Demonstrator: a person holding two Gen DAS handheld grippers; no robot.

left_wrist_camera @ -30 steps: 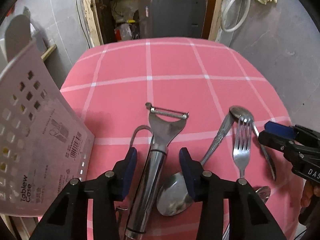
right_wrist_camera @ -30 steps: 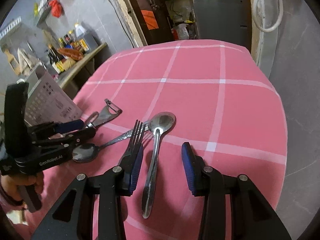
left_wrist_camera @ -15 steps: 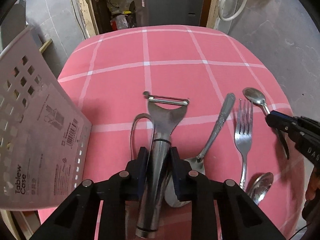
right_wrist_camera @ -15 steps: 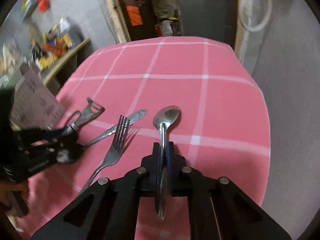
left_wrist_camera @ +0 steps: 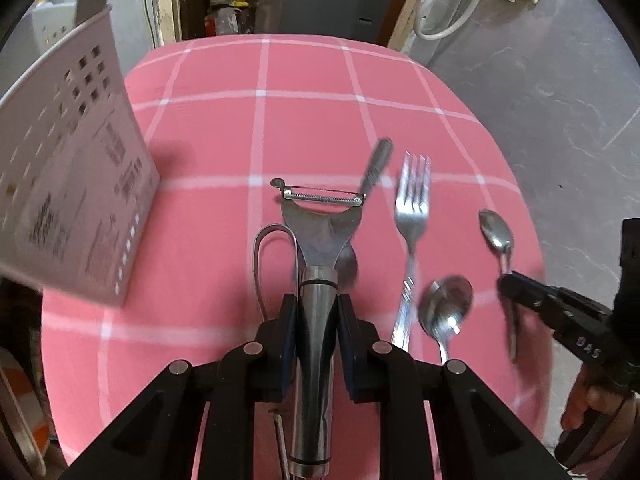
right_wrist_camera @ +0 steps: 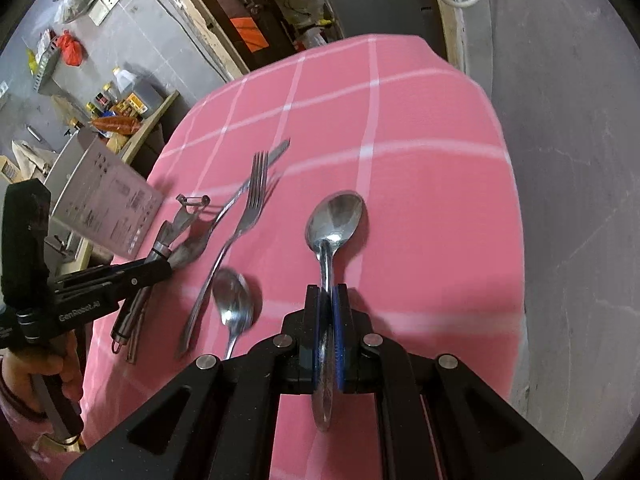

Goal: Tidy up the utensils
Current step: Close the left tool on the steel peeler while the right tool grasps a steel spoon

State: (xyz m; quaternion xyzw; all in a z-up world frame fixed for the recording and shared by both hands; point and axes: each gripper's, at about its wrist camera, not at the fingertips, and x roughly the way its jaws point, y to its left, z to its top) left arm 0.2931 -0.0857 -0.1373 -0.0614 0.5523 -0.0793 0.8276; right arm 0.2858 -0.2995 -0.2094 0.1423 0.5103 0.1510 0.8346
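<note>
The left gripper (left_wrist_camera: 318, 320) pinches the peeler (left_wrist_camera: 318, 236) by its handle at lower centre, and the right gripper (right_wrist_camera: 329, 320) is pressed together on a small spoon (right_wrist_camera: 335, 220). The pink tablecloth (left_wrist_camera: 312, 112) lies bare across the upper frame to its far edge. Only the right wrist view shows the cluttered shelf (right_wrist_camera: 120, 116) at upper left, behind the white utensil case (right_wrist_camera: 108, 196); the fork (right_wrist_camera: 248, 216) and 2 more spoons lie between the grippers.

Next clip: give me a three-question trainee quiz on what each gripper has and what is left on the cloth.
1. True or false: the left gripper is shut on the peeler.
2. The right gripper holds: A) the fork B) a spoon C) nothing.
3. Fill in: between the peeler and the loose spoon on the pink cloth lies a ____.

Key: 1 true; 2 B, the held spoon is clamped by its handle; 3 fork.
</note>
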